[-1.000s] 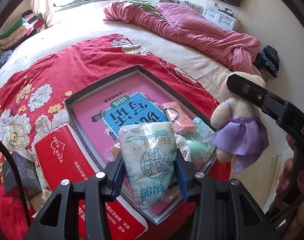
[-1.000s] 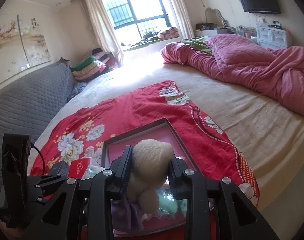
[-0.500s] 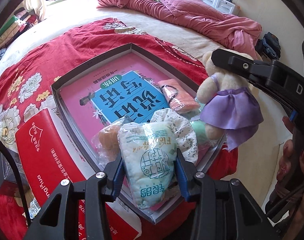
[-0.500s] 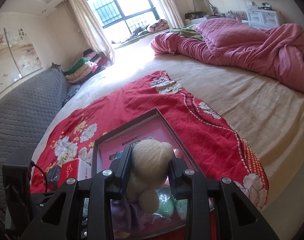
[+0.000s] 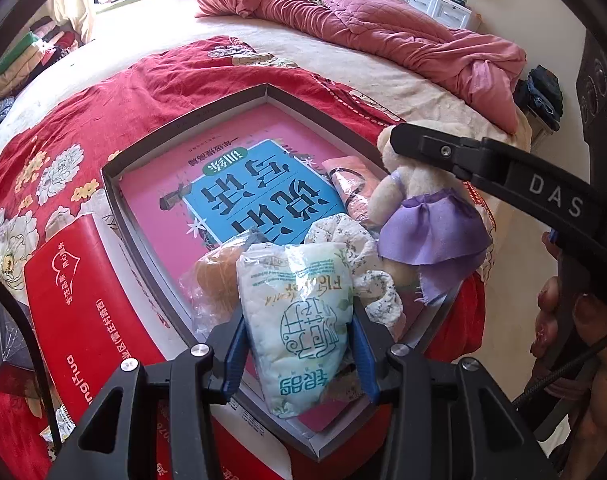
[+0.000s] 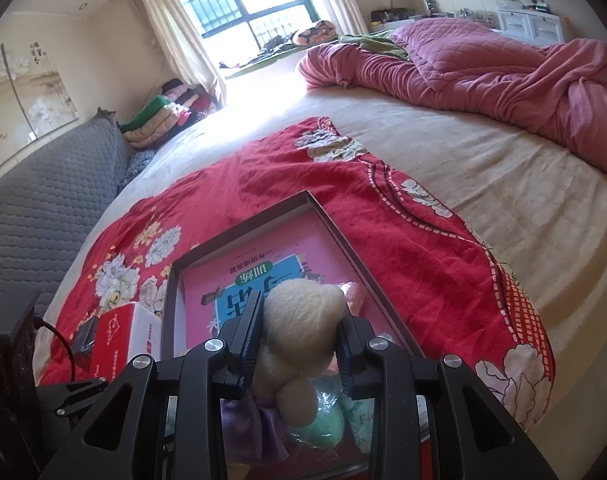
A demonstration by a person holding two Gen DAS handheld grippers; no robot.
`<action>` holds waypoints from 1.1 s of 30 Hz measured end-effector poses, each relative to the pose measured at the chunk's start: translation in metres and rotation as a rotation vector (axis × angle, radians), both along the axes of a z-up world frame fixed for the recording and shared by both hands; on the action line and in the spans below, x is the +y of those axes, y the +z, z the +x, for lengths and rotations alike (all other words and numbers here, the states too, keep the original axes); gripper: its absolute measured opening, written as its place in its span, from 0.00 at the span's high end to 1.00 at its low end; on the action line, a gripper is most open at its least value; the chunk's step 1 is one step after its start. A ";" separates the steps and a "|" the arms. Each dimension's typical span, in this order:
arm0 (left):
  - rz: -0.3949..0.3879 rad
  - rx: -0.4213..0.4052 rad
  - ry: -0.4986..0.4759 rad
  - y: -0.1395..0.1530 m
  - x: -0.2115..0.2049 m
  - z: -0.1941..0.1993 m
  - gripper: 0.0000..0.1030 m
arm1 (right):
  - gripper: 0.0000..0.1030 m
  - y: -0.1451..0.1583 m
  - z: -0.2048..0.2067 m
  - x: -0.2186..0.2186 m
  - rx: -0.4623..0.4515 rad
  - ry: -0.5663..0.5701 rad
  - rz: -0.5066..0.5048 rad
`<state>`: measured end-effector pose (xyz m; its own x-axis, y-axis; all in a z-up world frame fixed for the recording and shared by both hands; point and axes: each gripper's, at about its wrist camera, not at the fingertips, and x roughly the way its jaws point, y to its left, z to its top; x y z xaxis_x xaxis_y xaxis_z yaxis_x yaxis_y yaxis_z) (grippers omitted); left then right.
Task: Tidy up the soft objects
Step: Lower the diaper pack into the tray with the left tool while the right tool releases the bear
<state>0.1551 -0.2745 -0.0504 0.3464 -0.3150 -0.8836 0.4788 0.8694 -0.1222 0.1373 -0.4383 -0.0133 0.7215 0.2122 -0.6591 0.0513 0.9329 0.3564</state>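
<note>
The left gripper [image 5: 297, 346] is clamping a pale green-and-white printed soft pack [image 5: 299, 320] between its blue pads, holding it over the near end of a shallow grey tray [image 5: 151, 276]. The right gripper [image 6: 299, 340] is squeezing the head of a cream teddy bear [image 6: 303, 320] in a purple skirt, and in the left wrist view that bear [image 5: 419, 200] is hanging at the tray's right edge, its skirt draping over the rim. Inside the tray a pink book with a blue cover panel [image 5: 239, 200] is lying flat, with a floral white cloth [image 5: 355, 248], a clear bag holding something orange [image 5: 217, 280] and a pink pouch [image 5: 351, 184] crowding its near right part. A red box [image 5: 83, 312] is sitting just left of the tray on a red floral blanket [image 5: 115, 96], which is spreading across the bed [image 6: 483, 168], with a rumpled pink quilt [image 6: 503, 64] lying at the far right.
</note>
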 end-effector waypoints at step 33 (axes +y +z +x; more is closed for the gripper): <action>-0.055 -0.006 0.032 0.003 0.012 0.002 0.43 | 0.34 -0.006 0.005 0.002 -0.019 -0.023 -0.112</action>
<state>0.1568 -0.2621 -0.0472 0.3622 -0.3516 -0.8632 0.4517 0.8763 -0.1674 0.1425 -0.4358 -0.0197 0.7379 0.1208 -0.6641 0.0677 0.9656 0.2509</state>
